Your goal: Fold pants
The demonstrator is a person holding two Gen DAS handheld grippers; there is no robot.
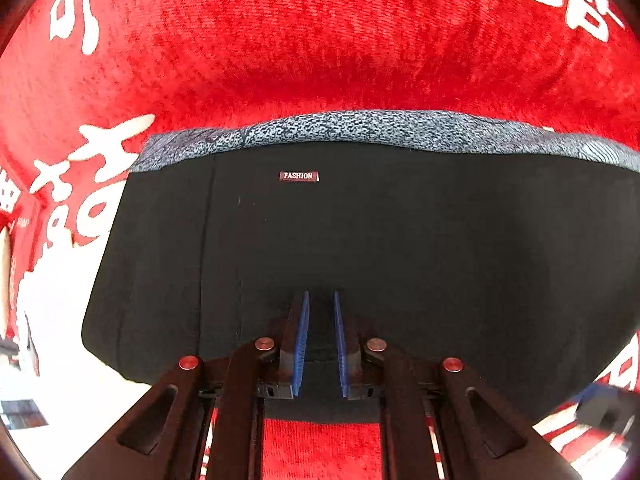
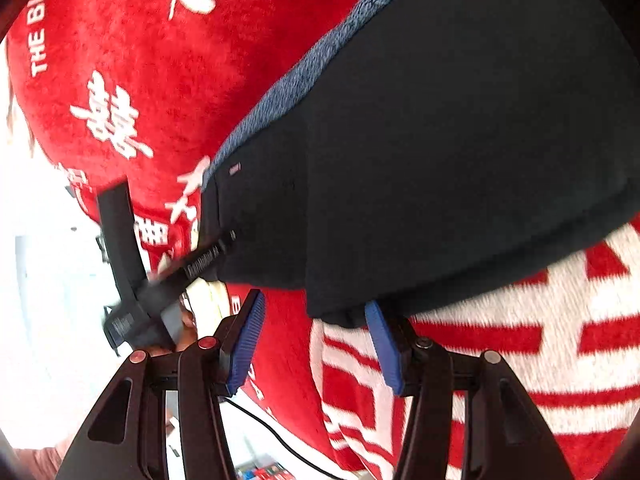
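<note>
1. Pants [image 1: 360,248]: black, folded into a compact block, lying flat on a red blanket [image 1: 320,40] printed with white characters. A grey-blue patterned waistband [image 1: 360,128] runs along the far edge; a small "FASHION" label [image 1: 299,176] sits just below it, left of centre.
2. Left tongs [image 1: 320,300]: blue pads [image 1: 302,340] narrowly apart, with the near edge of the pants lying between them. Whether the pads actually pinch the cloth, I cannot tell.
3. Right wrist view, far left: the left tongs [image 2: 230,236] show as a black frame reaching in to the left end of the pants [image 2: 440,140], blurred.
4. Right tongs [image 2: 314,312]: spread wide, holding nothing. The right pad [image 2: 384,344] touches the pants' near corner hem; the left pad hangs over the blanket [image 2: 140,80].
5. Below the blanket edge: a black cable [image 2: 280,440] crossing a pale floor.
</note>
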